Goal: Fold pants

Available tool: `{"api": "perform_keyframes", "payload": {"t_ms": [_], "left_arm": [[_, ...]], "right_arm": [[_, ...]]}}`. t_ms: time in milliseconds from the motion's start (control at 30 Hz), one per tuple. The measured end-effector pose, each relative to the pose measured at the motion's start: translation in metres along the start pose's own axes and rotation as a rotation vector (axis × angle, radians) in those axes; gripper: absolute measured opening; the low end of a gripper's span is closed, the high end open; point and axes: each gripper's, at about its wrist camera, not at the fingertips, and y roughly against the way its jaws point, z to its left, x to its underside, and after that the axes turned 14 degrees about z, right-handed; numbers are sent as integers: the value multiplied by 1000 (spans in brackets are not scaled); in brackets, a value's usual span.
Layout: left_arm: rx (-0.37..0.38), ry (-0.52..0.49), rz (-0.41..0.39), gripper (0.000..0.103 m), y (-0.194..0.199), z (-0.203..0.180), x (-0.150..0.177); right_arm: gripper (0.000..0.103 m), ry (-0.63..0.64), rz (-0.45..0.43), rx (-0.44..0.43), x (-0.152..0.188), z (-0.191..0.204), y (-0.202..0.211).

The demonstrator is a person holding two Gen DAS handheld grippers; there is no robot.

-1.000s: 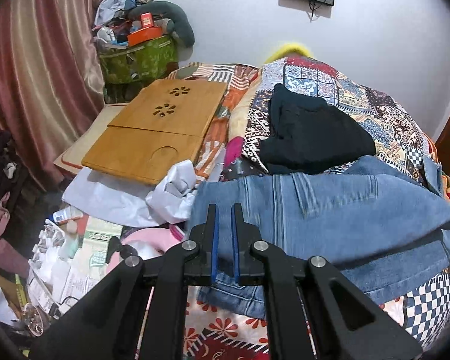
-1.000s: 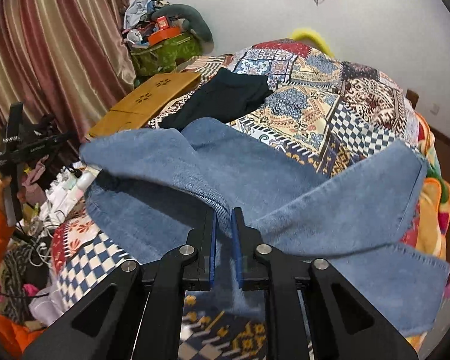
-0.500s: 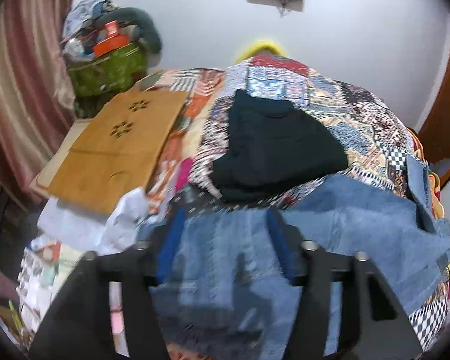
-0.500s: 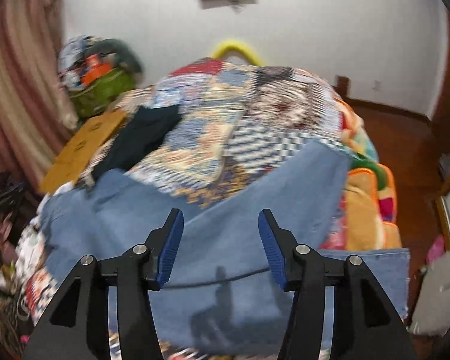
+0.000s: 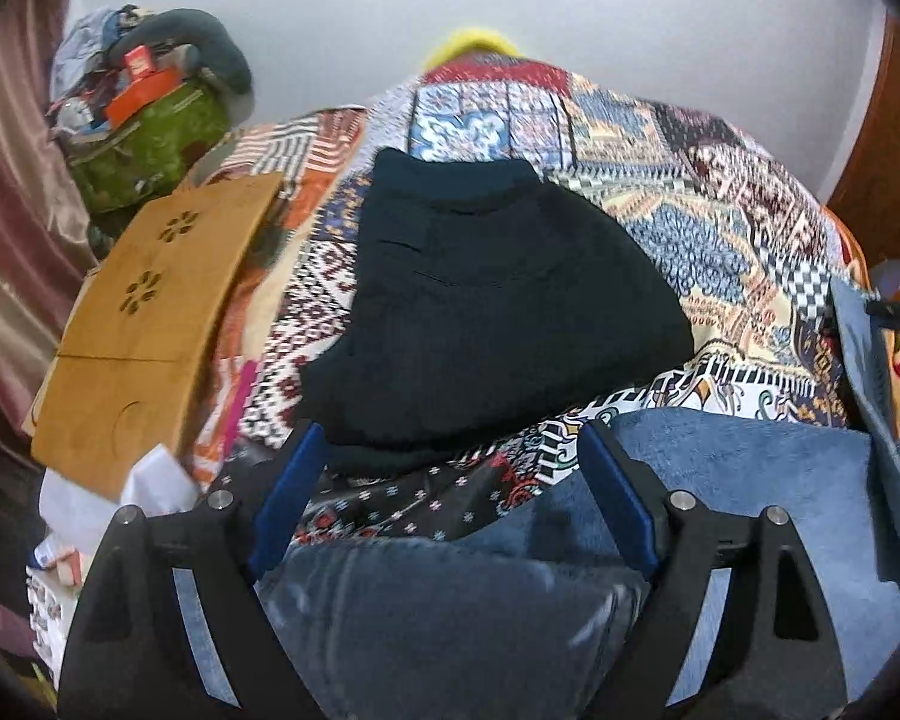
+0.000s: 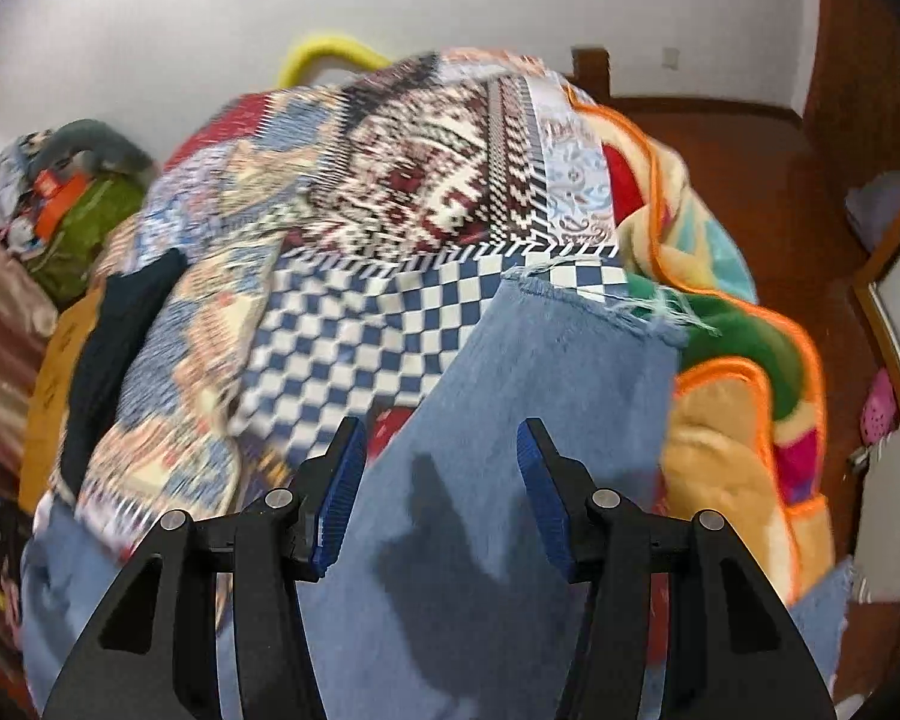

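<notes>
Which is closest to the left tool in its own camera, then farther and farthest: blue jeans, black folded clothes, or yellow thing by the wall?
1. Blue denim jeans, right under the left tool.
2. Black folded garment, middle of the bed.
3. Yellow curved thing, far end by the wall.

Your left tongs [image 5: 450, 468] fill the bottom of the left wrist frame, jaws spread wide, blue pads [image 5: 288, 498] angled outward with nothing between them. Your right tongs [image 6: 441, 480] sit low and centred in the right wrist frame, likewise spread wide and gripping nothing.
</notes>
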Motion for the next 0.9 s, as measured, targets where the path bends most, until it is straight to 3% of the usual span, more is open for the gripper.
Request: {"api": "perform_keyframes", "payload": {"t_ms": [233, 300, 367, 400, 467, 500, 700, 900], "left_arm": [[1, -61, 53, 86, -30, -16, 4], [-6, -72, 59, 86, -34, -20, 7], [-4, -70, 60, 86, -36, -21, 8], [-3, -67, 62, 86, -36, -20, 9], [-5, -55, 66, 86, -33, -19, 9], [-4, -52, 68, 86, -32, -19, 8], [-1, -88, 43, 86, -4, -29, 16], [13, -151, 20, 86, 26, -55, 24]], "right_arm": [[48, -83, 129, 38, -27, -13, -83], [49, -83, 107, 36, -22, -13, -89], [37, -69, 88, 83, -17, -10, -88], [36, -51, 82, 99, -14, -9, -87], [16, -32, 86, 85, -11, -10, -84], [13, -29, 94, 70, -9, -11, -82], [10, -15, 17, 56, 14, -13, -37], [9, -35, -133, -55, 55, -38, 66]]}}
